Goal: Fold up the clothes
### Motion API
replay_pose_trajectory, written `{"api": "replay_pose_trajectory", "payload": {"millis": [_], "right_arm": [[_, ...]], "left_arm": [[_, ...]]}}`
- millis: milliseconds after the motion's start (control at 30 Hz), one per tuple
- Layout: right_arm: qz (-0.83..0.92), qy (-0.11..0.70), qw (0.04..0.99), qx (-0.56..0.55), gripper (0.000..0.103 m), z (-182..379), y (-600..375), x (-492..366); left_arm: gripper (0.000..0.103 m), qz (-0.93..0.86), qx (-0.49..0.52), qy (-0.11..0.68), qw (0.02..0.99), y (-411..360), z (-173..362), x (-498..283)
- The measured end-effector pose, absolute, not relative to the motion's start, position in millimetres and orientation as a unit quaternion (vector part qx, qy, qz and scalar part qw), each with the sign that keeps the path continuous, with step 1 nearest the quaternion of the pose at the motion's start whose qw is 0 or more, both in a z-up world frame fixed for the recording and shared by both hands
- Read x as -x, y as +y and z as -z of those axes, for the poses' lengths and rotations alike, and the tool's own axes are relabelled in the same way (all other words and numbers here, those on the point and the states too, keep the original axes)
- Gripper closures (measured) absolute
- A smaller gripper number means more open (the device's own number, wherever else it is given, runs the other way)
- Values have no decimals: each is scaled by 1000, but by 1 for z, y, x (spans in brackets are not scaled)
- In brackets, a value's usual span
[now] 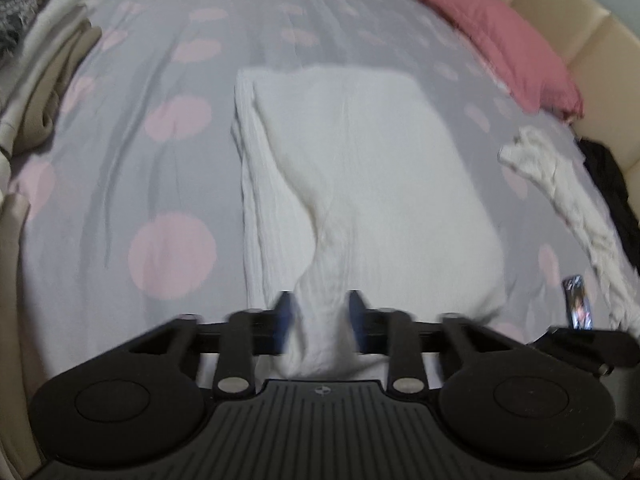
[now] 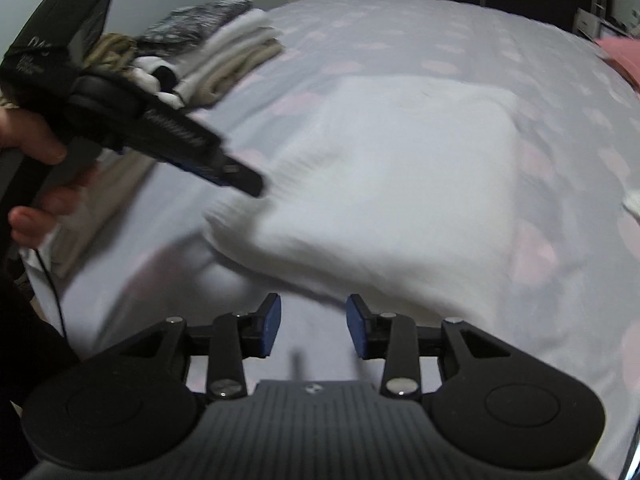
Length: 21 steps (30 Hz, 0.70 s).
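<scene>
Black two-finger grippers, hand-held.
Blue pads (image 2: 272,322), silver screws (image 2: 404,386), ribbed grey housing (image 2: 316,432), thin black cable (image 2: 50,280).

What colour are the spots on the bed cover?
Pink spots on grey, clearest in the left wrist view.

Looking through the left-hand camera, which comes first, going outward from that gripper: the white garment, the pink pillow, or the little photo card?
1. The white garment: bunched between the left gripper pads, dead centre.
2. The photo card: low on the right, on the dotted bed cover.
3. The pink pillow: far upper right, by the headboard.
</scene>
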State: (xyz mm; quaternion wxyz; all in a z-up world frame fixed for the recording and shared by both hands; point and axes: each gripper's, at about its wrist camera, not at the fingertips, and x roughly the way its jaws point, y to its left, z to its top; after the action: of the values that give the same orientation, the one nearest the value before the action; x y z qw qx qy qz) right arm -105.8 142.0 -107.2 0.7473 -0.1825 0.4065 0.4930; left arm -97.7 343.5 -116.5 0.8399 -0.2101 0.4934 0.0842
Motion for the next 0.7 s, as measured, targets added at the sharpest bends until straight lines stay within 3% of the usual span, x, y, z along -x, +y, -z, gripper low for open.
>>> {"api": "replay_pose_trajectory", "payload": {"millis": [133,367,467,533,567,700], "right_arm": [[-444,395,775,213,63,119,124,96],[-401,384,803,218,63,126,109,80],[-389,377,811,219,56,128,108,78],[-385,367,816,227,52,128,111,80],[-385,359,817,235,49,128,113,81],[-393,330,813,275,45,131,121,88]], "left_arm": [[98,-100,209,515,825,347,133,99],[95,-119,231,516,816,354,149,108],[84,-123,247,502,820,355,138,119],[49,-138,245,492,824,354,130,129],[45,-150,241,486,827,353,127,134],[44,-173,259,473,824,349,125,151]]}}
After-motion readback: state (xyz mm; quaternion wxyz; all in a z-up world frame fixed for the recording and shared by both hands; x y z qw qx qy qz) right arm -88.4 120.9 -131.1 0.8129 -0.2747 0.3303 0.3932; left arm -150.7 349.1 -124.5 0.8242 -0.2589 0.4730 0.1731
